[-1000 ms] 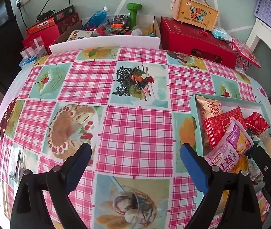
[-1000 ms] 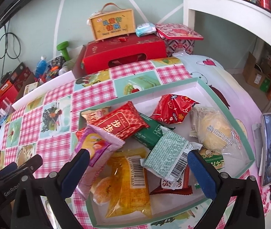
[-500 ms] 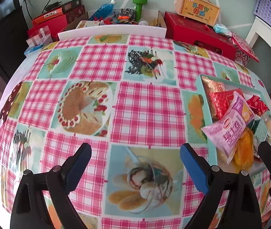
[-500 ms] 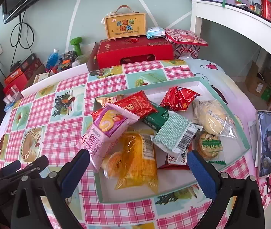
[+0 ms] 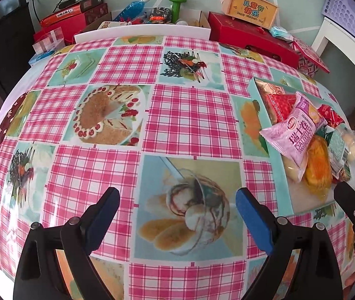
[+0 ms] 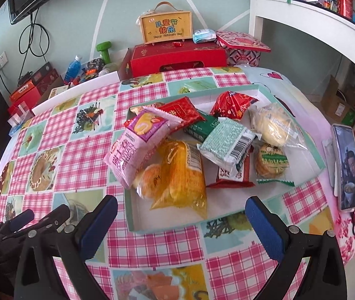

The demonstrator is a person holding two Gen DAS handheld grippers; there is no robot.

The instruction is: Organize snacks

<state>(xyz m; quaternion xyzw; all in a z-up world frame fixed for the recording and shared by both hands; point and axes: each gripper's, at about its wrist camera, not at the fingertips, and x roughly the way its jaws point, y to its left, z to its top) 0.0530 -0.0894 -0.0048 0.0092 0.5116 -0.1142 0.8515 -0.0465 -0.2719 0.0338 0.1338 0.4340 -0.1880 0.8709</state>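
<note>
Both grippers pulled back, higher; left gripper [image 5: 177,215] and right gripper [image 6: 181,221] gape, hold nothing. Snack packets [image 6: 177,165] heaped in teal tray [image 6: 312,147] (pink swiss-roll pack [image 6: 135,150] overhangs rim). Any pick: single packet, top first.

Left claw [image 5: 177,210]: bare counter [image 5: 117,165] ahead and leftward; snack tray [image 5: 257,105] blocks its right. Right claw [image 6: 181,215]: tray wall just ahead, snack pile [image 6: 177,155] beyond; phone [image 6: 346,167] stands far right.
</note>
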